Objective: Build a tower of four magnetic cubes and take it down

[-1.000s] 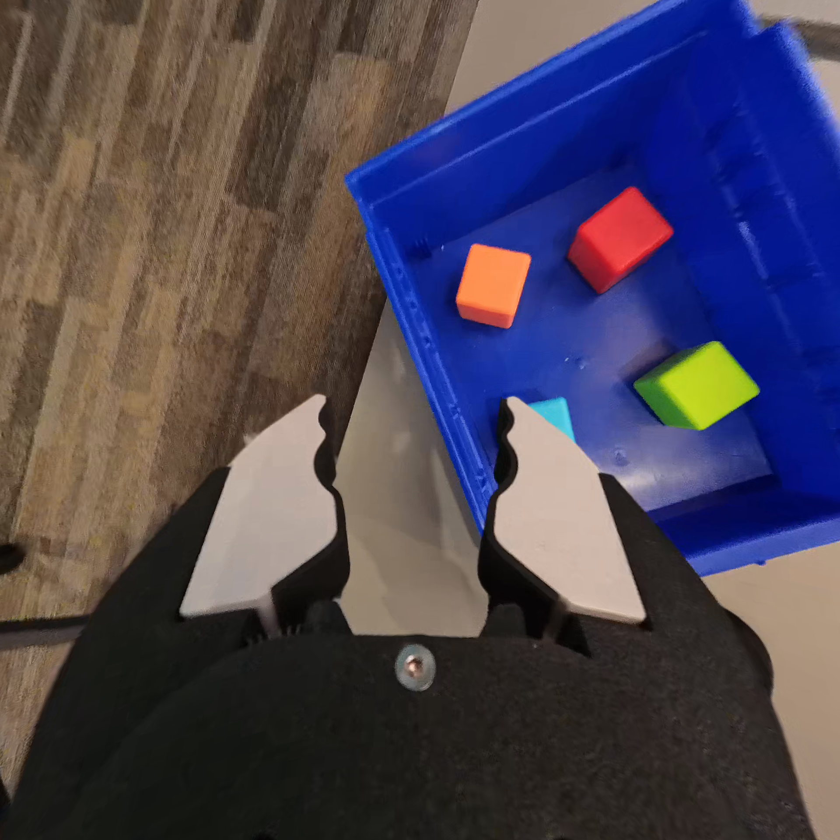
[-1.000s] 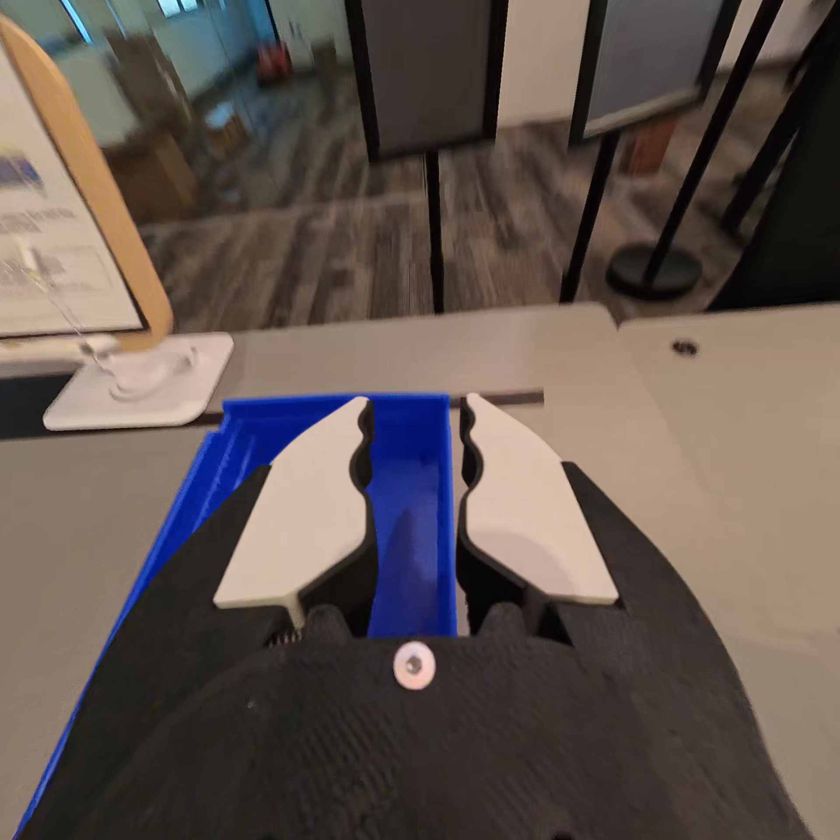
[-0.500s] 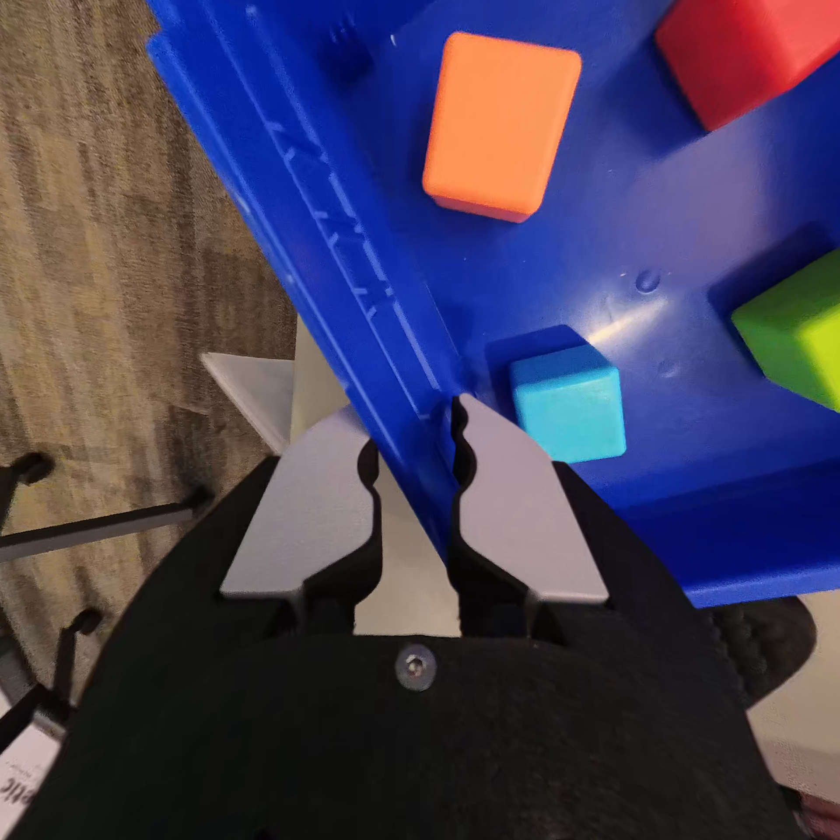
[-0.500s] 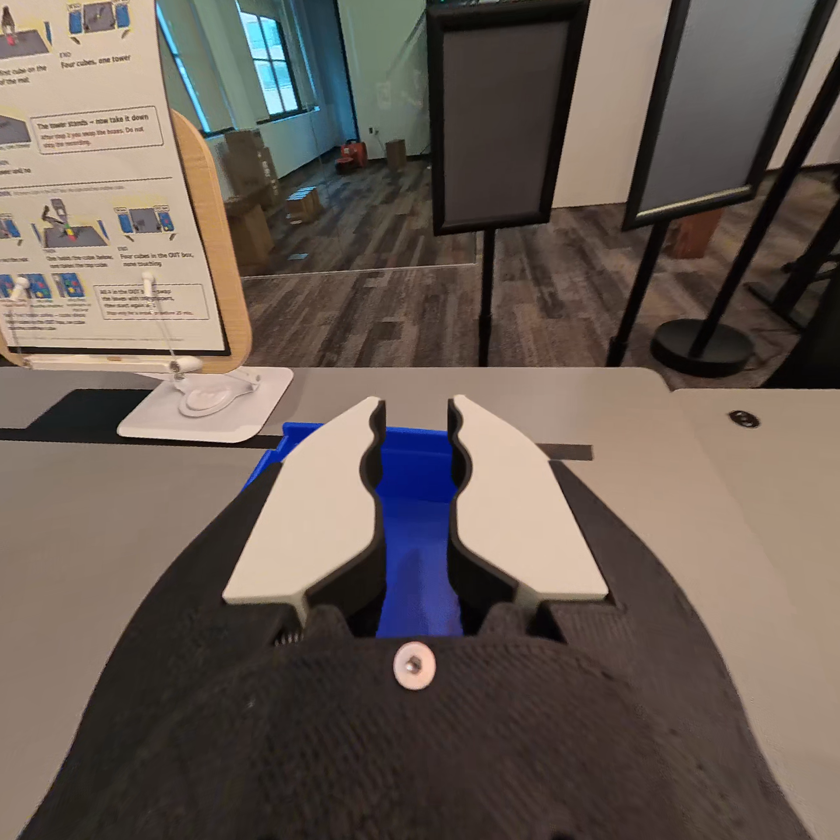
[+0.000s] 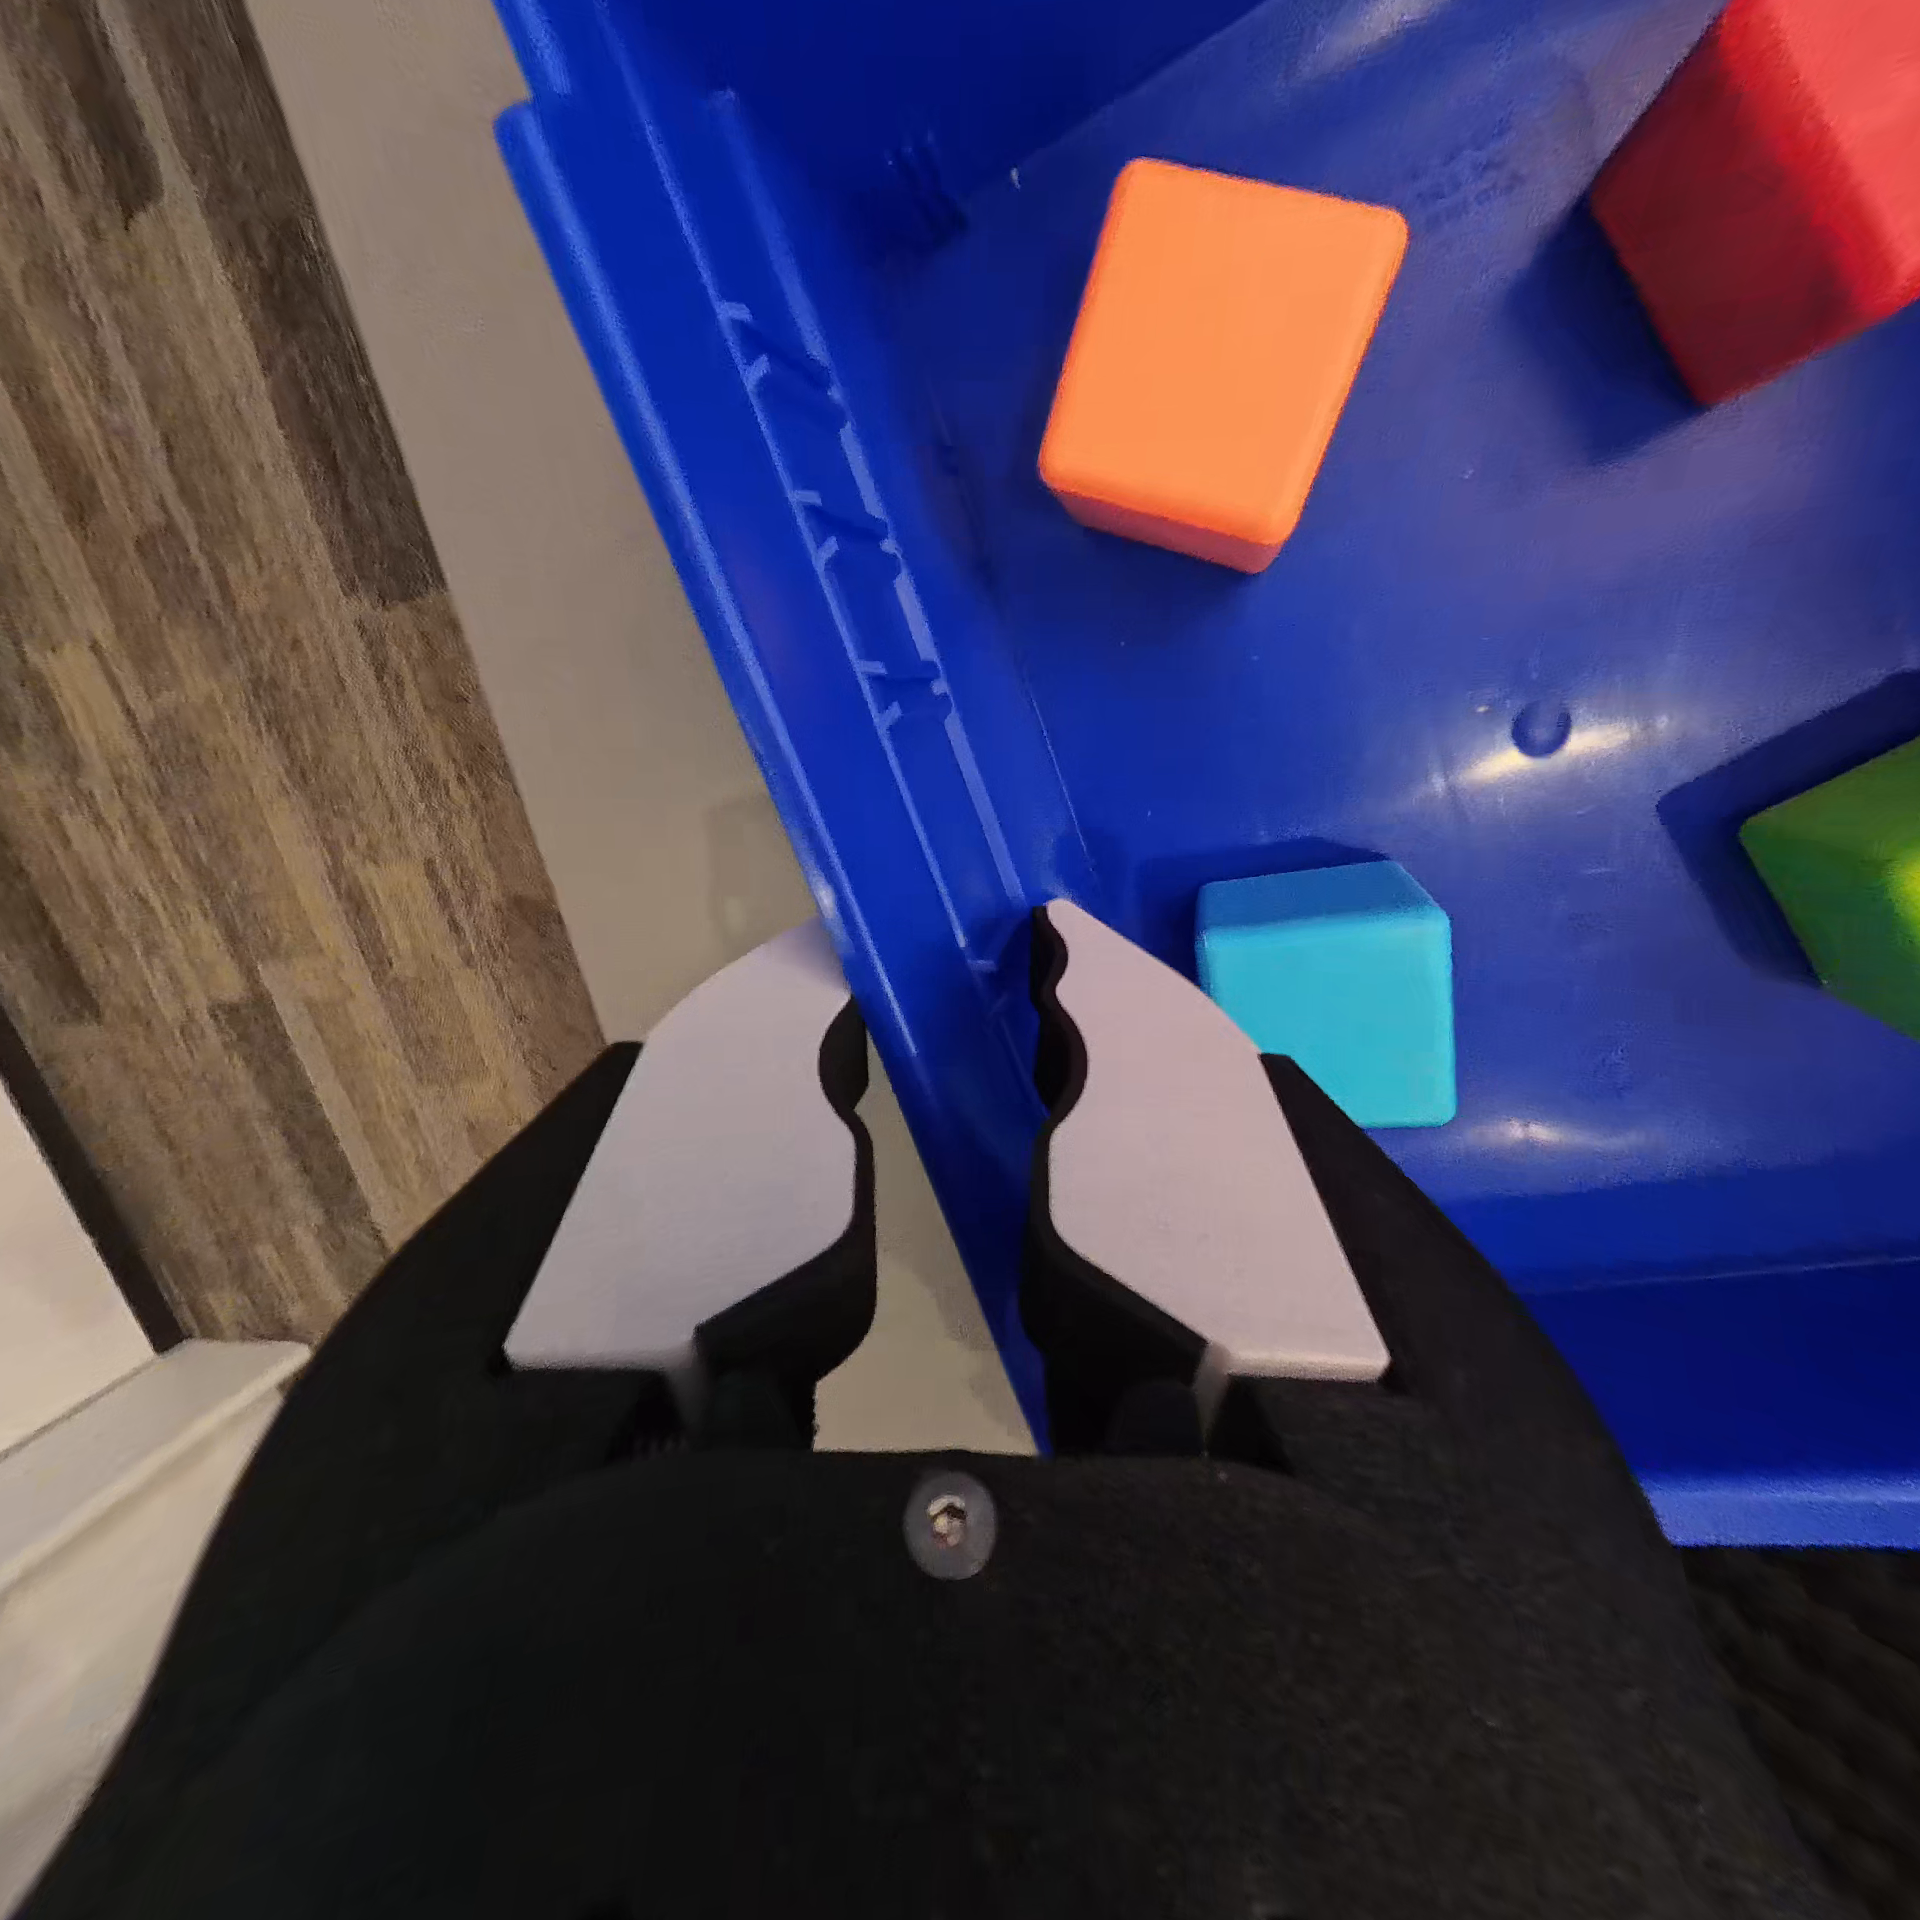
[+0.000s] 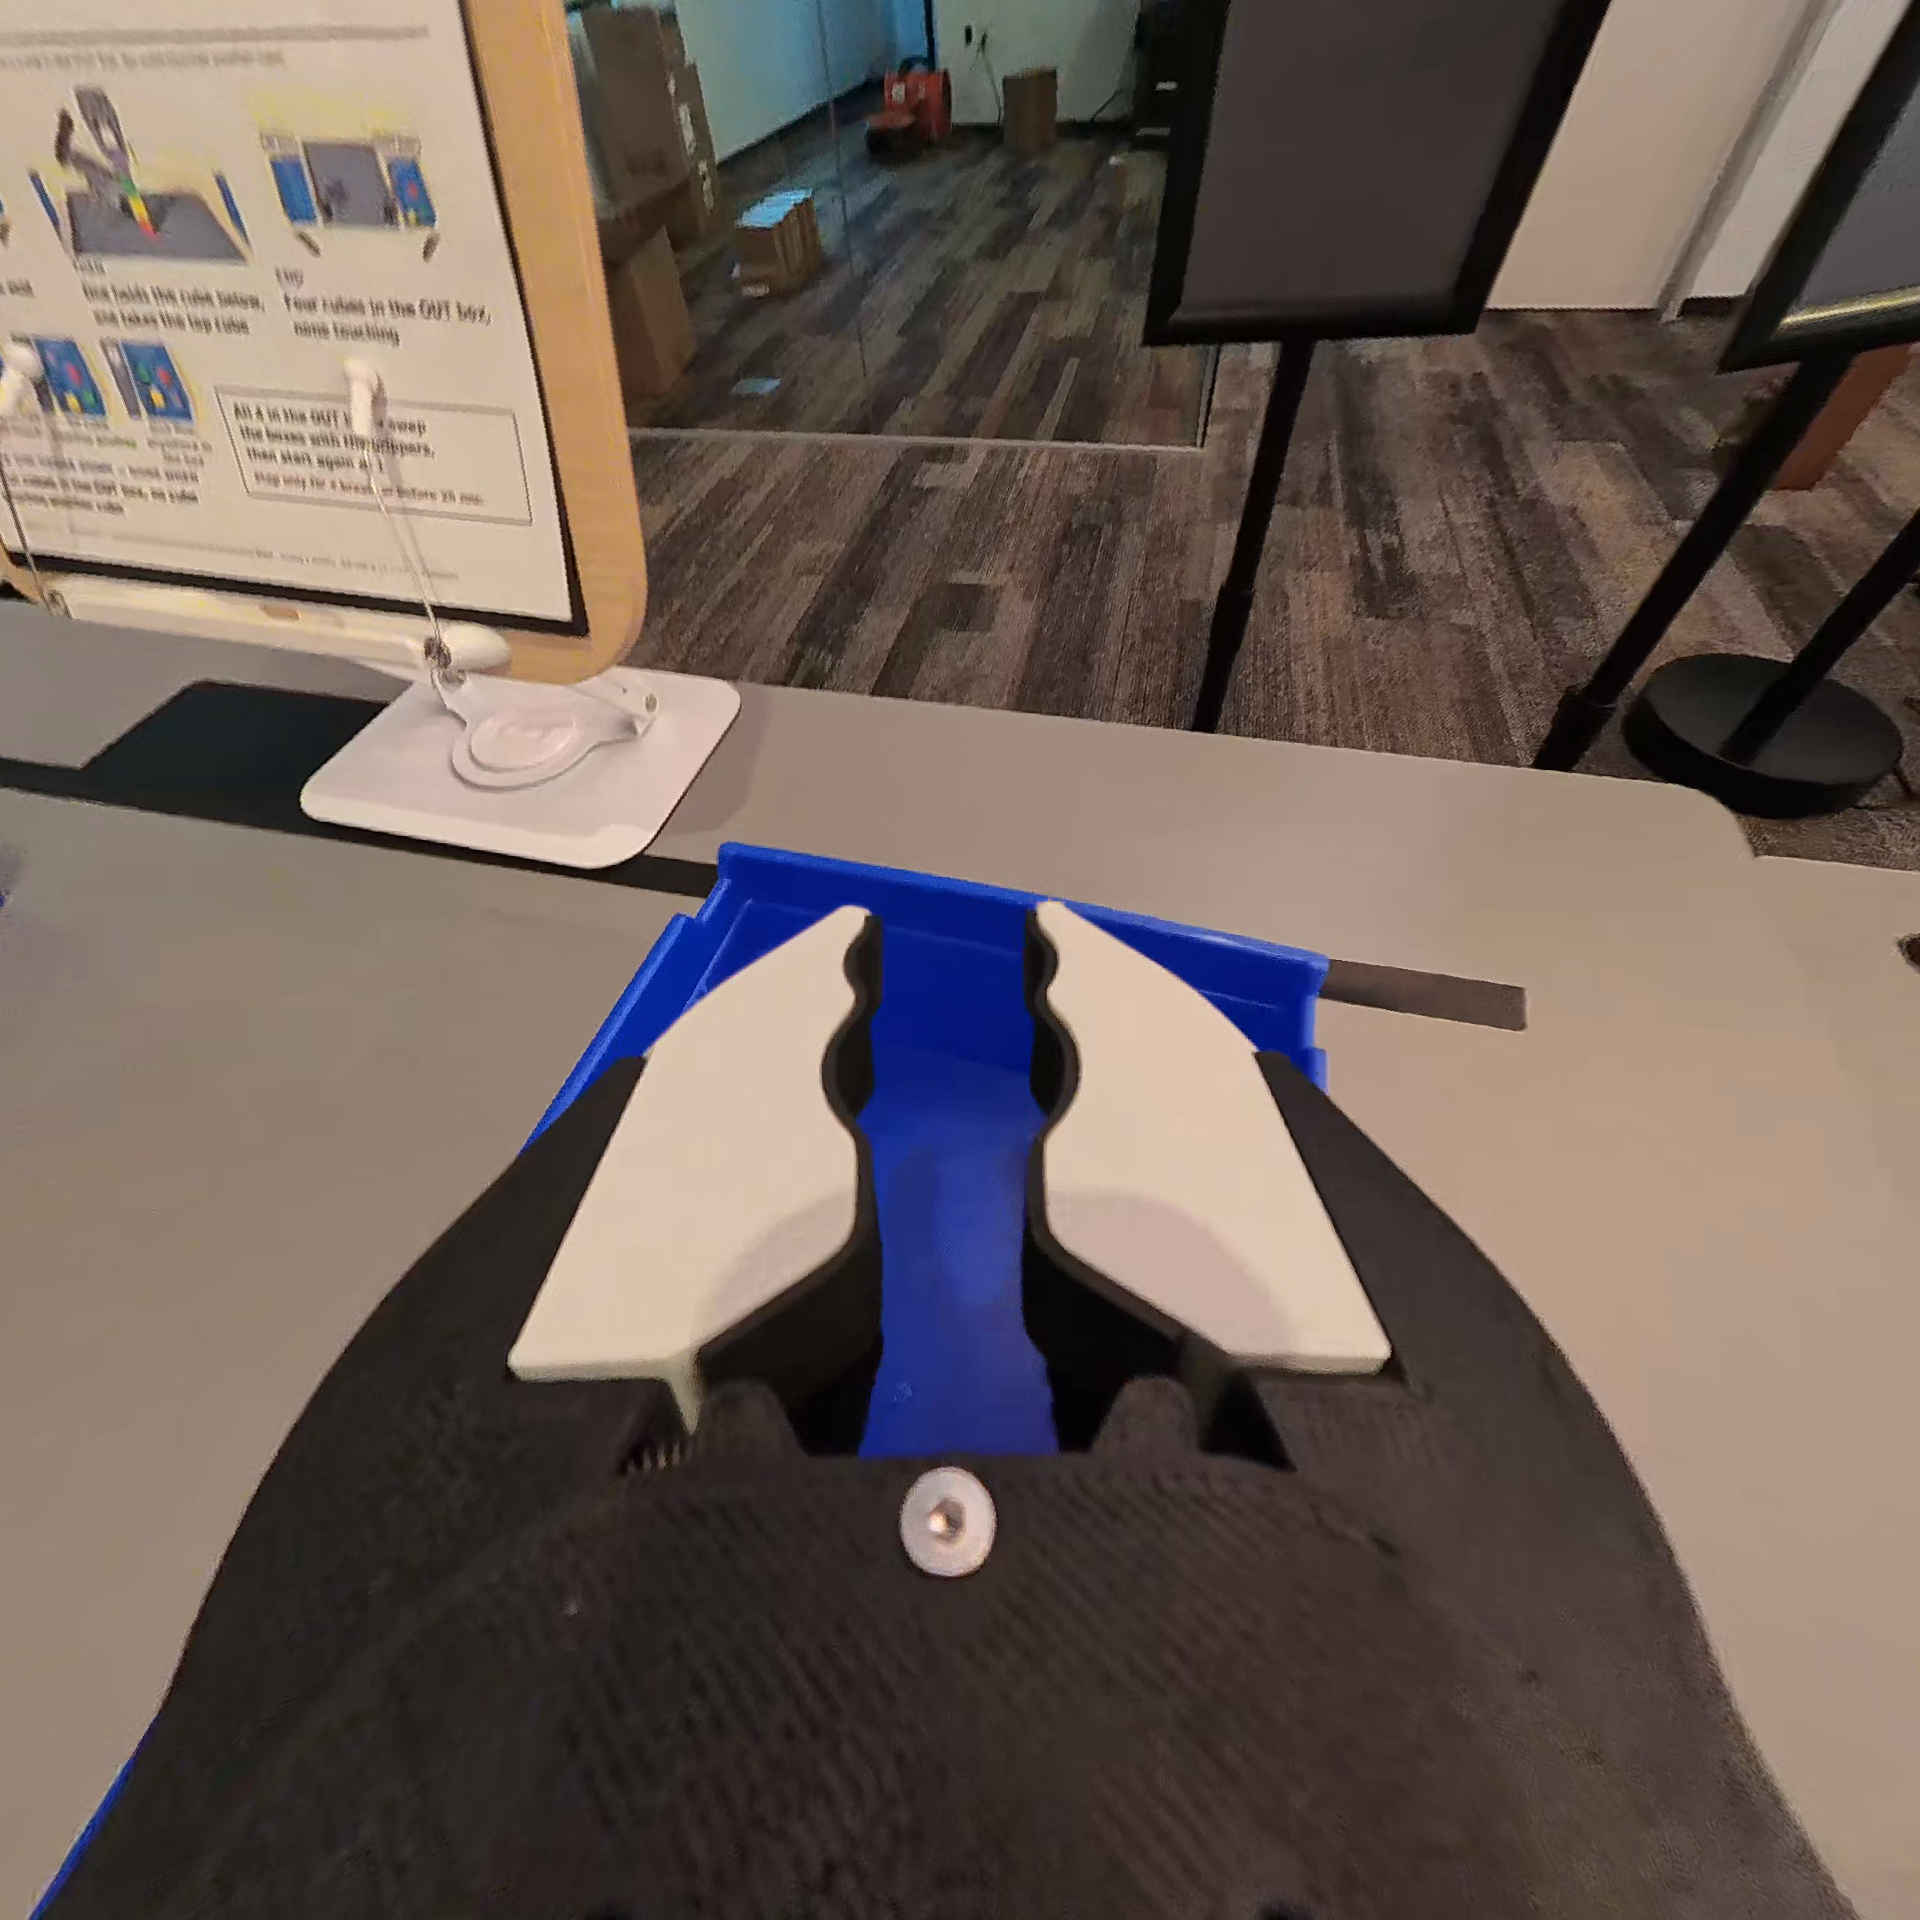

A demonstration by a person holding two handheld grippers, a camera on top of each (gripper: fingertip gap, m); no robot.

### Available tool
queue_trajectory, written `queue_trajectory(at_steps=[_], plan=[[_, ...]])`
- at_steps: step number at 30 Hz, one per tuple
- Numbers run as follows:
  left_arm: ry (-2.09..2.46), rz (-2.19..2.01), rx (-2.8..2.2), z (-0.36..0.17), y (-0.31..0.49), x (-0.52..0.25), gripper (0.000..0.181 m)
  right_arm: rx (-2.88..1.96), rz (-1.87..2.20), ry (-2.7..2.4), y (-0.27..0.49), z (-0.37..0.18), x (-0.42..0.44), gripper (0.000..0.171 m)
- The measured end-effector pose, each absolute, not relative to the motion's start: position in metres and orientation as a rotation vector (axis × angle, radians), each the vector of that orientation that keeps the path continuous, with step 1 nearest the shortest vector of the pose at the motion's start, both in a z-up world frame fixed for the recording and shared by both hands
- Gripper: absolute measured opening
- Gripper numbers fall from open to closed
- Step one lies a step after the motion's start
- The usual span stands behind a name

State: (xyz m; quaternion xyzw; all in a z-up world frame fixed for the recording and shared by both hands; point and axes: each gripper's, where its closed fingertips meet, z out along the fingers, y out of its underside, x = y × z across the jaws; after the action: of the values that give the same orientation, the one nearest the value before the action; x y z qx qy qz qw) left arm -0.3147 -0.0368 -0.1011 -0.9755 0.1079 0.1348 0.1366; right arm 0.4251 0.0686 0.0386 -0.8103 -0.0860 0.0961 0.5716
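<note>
Four cubes lie apart inside a blue bin [image 5: 831, 520] in the left wrist view: orange [image 5: 1216, 353], red [image 5: 1766, 187], cyan [image 5: 1330, 987] and green [image 5: 1849, 894]. My left gripper [image 5: 935, 925] is shut on this bin's side wall, one finger outside and one inside next to the cyan cube. In the right wrist view, my right gripper [image 6: 951, 914] sits over a second blue bin [image 6: 1143, 935], jaws narrowed around a blue wall of it. That bin's inside is mostly hidden by the gripper; no cube shows there.
The grey table [image 6: 1455, 1143] carries a wood-framed instruction sign [image 6: 291, 312] on a white base [image 6: 520, 769] at the back left. Black floor stands [image 6: 1766, 727] stand beyond the far edge. In the left wrist view the table edge [image 5: 520, 520] and carpet floor [image 5: 208, 623] lie just left of the bin. Left tips to right tips: about 75 centimetres.
My left gripper moved down to the bin and closed from wide open onto its side wall. My right gripper's jaws narrowed a little, and its view swung left, bringing the sign closer.
</note>
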Motion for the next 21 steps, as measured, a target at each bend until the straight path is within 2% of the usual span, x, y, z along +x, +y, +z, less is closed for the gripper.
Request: queue_trajectory(at_steps=[11,15,17,19,20,21], plan=[[0.385,0.501,-2.689,-0.091,-0.006,-0.297,0.038,-2.006,0.110,-0.399,0.082,0.006,0.386,0.029],[0.360,0.386,-2.404,-0.027,0.002,-0.282,0.050,-2.000,0.082,-0.424,0.084,0.005,0.382,0.030],[0.502,0.154,-2.178,0.017,-0.004,-0.236,0.055,-1.983,0.082,-0.427,0.084,0.008,0.381,0.030],[0.683,0.029,-1.989,0.045,-0.021,-0.193,0.069,-1.967,0.112,-0.426,0.084,0.010,0.379,0.030],[0.756,0.037,-1.910,0.053,-0.028,-0.178,0.066,-1.966,0.128,-0.423,0.084,0.010,0.378,0.030],[0.857,0.044,-1.857,0.053,-0.034,-0.163,0.053,-1.967,0.141,-0.420,0.084,0.009,0.378,0.030]])
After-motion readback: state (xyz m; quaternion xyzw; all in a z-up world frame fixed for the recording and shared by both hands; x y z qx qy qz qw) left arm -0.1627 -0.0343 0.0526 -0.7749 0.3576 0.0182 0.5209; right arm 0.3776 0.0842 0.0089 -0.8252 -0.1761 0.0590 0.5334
